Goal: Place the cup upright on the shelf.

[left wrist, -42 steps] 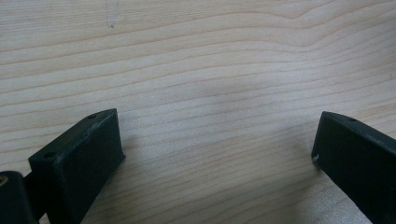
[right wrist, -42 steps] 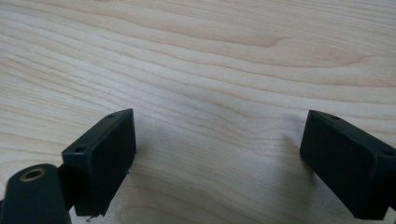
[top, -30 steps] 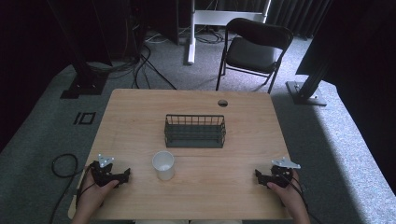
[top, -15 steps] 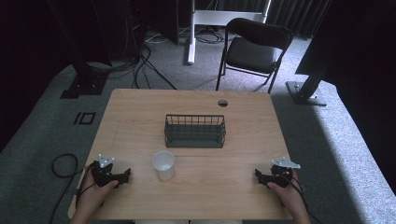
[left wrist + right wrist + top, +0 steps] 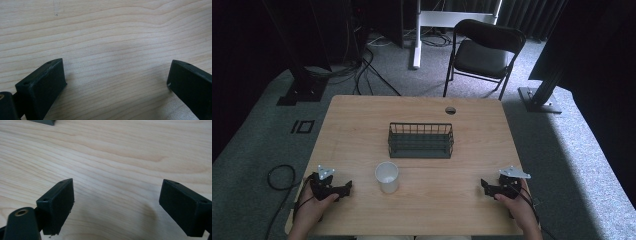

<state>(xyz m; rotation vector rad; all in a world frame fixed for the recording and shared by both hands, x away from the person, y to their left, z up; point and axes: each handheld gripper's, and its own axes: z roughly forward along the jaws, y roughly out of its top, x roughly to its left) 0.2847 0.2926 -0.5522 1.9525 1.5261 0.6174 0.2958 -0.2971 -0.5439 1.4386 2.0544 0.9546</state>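
Note:
A white cup [image 5: 387, 176] stands upright on the wooden table [image 5: 362, 130], just in front of a dark wire basket [image 5: 421, 140] at the table's middle. My left gripper [image 5: 346, 189] rests near the front left corner, to the left of the cup and apart from it. In the left gripper view, that same left gripper [image 5: 115, 80] is open over bare wood. My right gripper [image 5: 484, 186] rests near the front right edge. The right gripper view has the right gripper [image 5: 117, 202] open too, with nothing between the jaws.
A round cable hole [image 5: 450, 110] sits near the table's far edge. Beyond the table stand a black folding chair [image 5: 482, 47] and dark stand bases on the carpet. A cable [image 5: 277, 175] loops on the floor at the left.

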